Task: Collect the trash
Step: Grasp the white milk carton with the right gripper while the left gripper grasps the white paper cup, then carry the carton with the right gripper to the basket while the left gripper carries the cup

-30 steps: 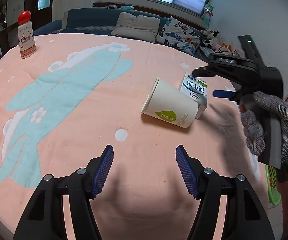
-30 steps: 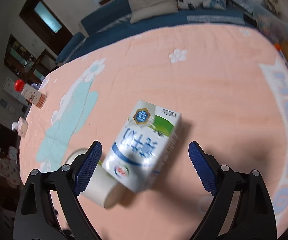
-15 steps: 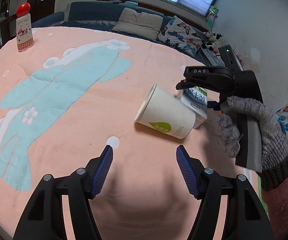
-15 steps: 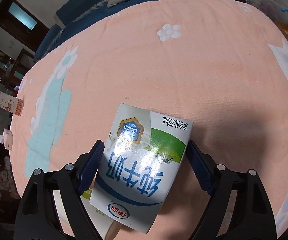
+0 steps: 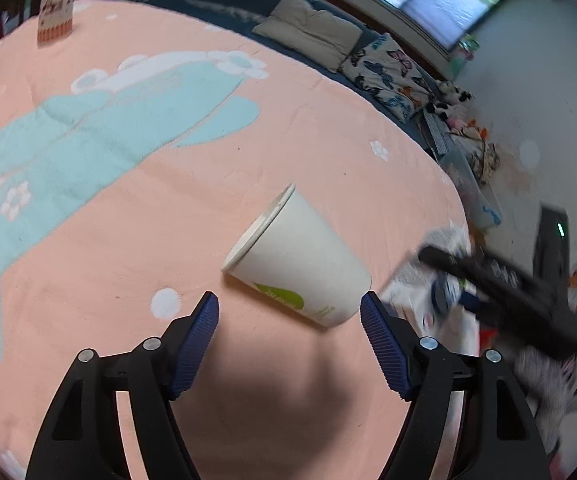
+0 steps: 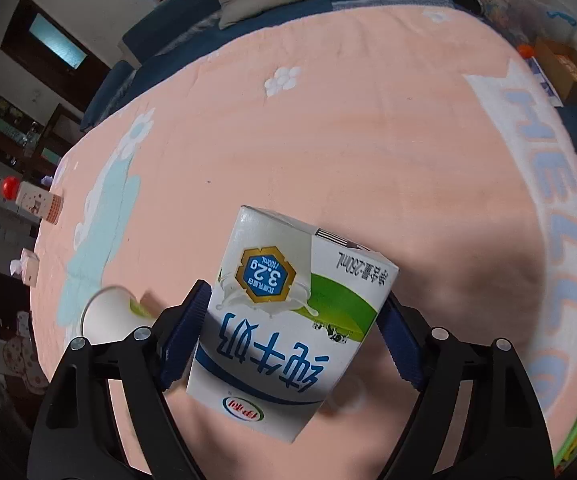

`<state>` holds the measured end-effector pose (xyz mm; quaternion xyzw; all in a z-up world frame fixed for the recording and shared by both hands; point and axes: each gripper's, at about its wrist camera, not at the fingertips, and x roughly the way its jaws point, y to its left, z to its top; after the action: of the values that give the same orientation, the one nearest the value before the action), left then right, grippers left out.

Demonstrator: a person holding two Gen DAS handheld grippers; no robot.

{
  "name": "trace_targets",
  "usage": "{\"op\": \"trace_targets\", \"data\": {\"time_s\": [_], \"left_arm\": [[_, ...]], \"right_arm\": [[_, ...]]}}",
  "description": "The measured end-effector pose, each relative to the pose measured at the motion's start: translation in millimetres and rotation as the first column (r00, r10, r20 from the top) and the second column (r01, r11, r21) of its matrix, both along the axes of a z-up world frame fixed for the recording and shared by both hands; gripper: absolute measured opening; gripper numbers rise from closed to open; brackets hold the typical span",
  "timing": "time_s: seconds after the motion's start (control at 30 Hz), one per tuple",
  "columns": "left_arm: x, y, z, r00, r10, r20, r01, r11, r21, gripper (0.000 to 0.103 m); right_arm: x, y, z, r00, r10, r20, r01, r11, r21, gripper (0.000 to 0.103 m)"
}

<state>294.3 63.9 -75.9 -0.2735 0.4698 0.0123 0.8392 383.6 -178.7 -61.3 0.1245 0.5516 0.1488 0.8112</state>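
Milk carton [image 6: 288, 320] sits between the blue pads of the right tool [image 6: 292, 336], tilted, its printed face toward the camera; the jaws are closing, with both pads against the carton's sides. In the left wrist view that same tool [image 5: 448, 296] is a dark blur near the right edge of the bed [image 5: 168, 220], with the carton behind it smeared by motion. Paper cup [image 5: 300, 268], white with a green mark, lies on its side on the pink blanket, rim pointing toward the far left corner, base toward the near right. The left tool [image 5: 288, 332] hovers just short of the cup, its jaws wide and opening, nothing between the pads. A small red-capped bottle [image 5: 56, 12] stands upright near the bed's far left edge.
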Motion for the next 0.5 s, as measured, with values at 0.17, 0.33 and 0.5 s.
{"op": "trace_targets", "data": {"time_s": [0.17,0.33,0.5], "left_arm": [[19,-4,-7,0.999,0.05,-0.021,-0.051,0.998,-0.044,0.073],[38,-7,-16,0.993,0.091,-0.07,-0.094,0.995,-0.039,0.074],[52,-7,-27,0.988,0.121,-0.093,-0.127,0.99,-0.062,0.079]], "right_arm": [[-23,-18,11,0.999,0.014,0.031,-0.015,0.999,0.033,0.079],[-52,-32,25,0.994,0.032,0.101,-0.033,0.999,0.007,0.078],[-70,-44,33,0.989,0.039,0.141,-0.043,0.999,0.024,0.078]]}}
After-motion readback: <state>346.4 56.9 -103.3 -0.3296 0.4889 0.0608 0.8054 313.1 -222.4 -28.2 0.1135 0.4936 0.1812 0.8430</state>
